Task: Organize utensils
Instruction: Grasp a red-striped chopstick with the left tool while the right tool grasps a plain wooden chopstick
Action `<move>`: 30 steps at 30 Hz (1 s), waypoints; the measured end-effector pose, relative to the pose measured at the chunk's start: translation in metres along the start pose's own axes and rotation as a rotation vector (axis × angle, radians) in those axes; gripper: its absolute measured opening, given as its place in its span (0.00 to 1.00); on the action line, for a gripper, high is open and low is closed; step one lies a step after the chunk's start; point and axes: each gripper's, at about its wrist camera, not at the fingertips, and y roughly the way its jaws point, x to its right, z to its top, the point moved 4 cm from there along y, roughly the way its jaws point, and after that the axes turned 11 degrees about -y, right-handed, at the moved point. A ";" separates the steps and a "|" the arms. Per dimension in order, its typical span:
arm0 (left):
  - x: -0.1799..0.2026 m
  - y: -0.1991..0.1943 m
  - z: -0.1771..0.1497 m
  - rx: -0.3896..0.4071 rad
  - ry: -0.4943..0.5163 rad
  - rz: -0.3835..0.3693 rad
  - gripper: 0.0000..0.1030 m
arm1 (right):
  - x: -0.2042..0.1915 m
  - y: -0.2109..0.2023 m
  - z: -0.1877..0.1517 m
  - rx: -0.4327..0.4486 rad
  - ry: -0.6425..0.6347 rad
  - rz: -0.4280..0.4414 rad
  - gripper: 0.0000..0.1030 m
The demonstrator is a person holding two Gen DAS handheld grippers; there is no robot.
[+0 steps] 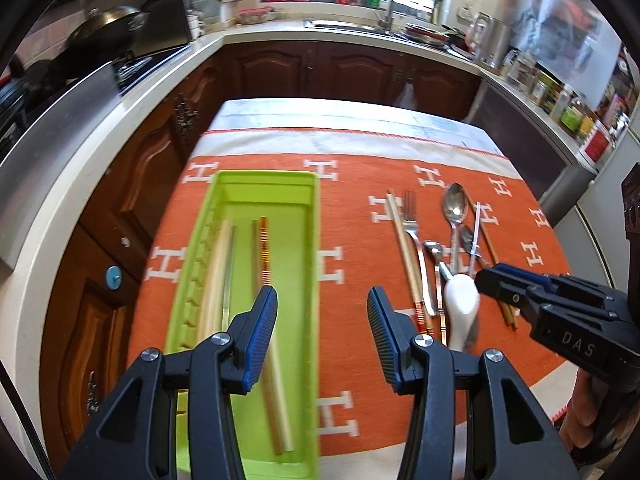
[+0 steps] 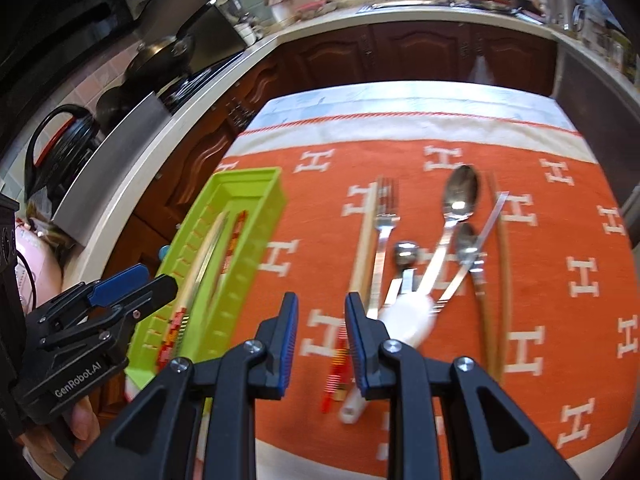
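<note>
The long lime-green plastic tray (image 1: 200, 280) lies on the counter with chopsticks lengthwise inside. Loose steel fork (image 2: 384, 216) and spoons point the same way. Left gripper (image 1: 322, 320) and right gripper (image 2: 322, 316) both have open, empty jaws.

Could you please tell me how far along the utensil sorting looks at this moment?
Done: several chopsticks already lie in the lime-green plastic tray. In hand: nothing; the left gripper and right gripper are both empty. Left: the steel fork, large steel spoon, white ceramic spoon and loose chopsticks on the orange cloth.
</note>
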 end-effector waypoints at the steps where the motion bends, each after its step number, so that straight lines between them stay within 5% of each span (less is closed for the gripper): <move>1: 0.005 0.002 -0.001 -0.005 0.006 -0.006 0.44 | 0.007 -0.003 -0.002 0.007 0.002 -0.015 0.23; 12: 0.049 0.036 -0.012 -0.112 0.018 -0.104 0.44 | 0.077 -0.015 -0.030 0.016 0.107 -0.104 0.23; 22: 0.071 0.075 -0.021 -0.206 0.034 -0.140 0.19 | 0.112 -0.009 -0.044 0.008 0.179 -0.122 0.23; 30: 0.085 0.106 -0.029 -0.248 0.066 -0.103 0.12 | 0.116 -0.002 -0.049 0.000 0.182 -0.115 0.23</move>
